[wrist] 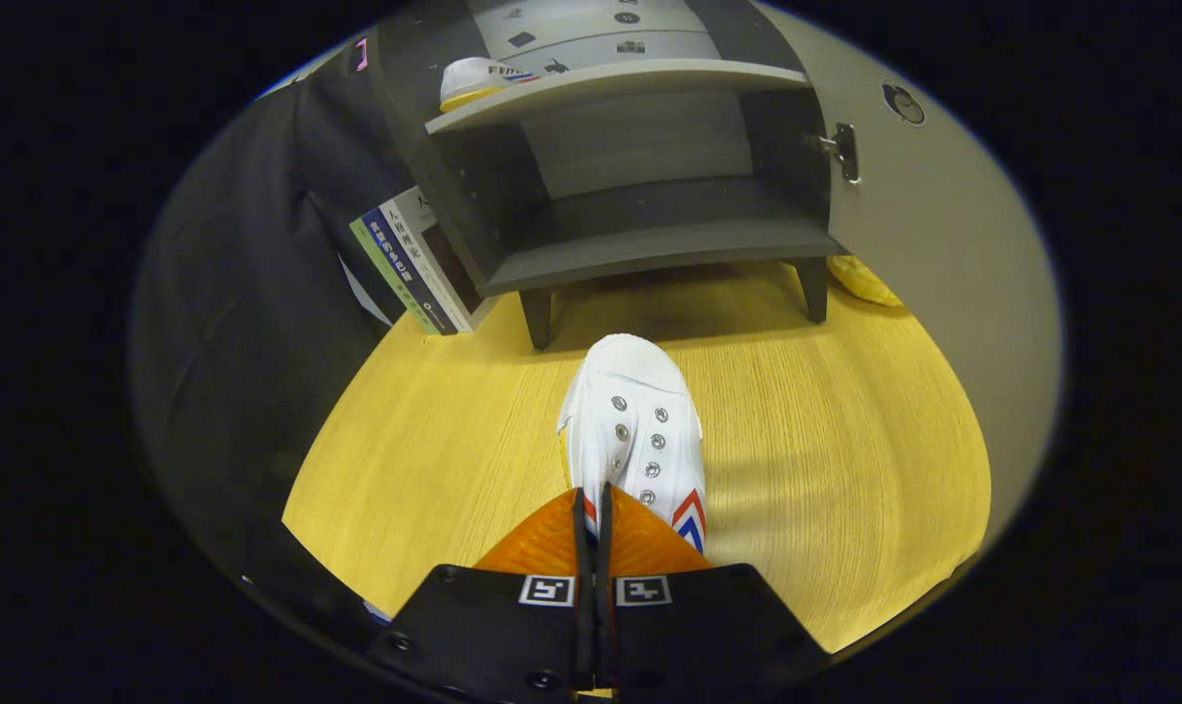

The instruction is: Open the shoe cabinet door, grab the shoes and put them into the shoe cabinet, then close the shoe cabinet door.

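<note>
a: where's the gripper (pixel 592 508)?
b: its fingers are nearly together, pinching the rear edge of a white canvas shoe with metal eyelets and red-blue chevron (pixel 634 430), toe pointing ahead over the yellow wooden floor (pixel 825 469)
a: and beyond?
b: the grey shoe cabinet (pixel 639 176), its door (pixel 933 254) swung open, a second white shoe (pixel 478 80) on the upper shelf, upright books (pixel 410 259) just beside it
</note>
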### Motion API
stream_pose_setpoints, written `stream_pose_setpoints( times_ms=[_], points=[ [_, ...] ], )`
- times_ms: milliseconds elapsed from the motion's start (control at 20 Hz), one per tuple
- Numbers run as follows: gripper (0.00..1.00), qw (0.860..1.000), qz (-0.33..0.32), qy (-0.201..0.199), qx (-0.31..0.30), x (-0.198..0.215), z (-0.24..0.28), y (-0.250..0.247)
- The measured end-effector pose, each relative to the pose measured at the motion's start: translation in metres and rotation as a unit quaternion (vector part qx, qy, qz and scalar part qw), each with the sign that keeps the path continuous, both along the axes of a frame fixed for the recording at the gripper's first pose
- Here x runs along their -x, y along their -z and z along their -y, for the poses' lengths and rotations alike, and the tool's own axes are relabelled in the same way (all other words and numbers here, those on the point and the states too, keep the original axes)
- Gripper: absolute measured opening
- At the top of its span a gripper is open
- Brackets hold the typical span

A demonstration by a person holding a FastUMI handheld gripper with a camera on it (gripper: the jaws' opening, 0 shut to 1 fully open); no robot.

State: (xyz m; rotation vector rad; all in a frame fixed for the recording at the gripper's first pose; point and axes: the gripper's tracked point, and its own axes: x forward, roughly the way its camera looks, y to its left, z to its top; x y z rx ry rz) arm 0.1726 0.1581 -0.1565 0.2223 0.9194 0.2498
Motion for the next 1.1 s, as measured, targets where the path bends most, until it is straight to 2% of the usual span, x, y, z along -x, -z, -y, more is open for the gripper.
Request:
stream_pose_setpoints(
  times_ms=[400, 800, 1100],
  points=[
    [0.01, 0.996, 0.087, 0.003, -0.023, -0.044, 0.007, -0.097],
    [0.01, 0.983, 0.178, 0.007, -0.030, -0.092, 0.012, -0.192],
    [0.01, 0.973, 0.229, 0.018, -0.028, -0.149, 0.016, -0.241]
  ],
)
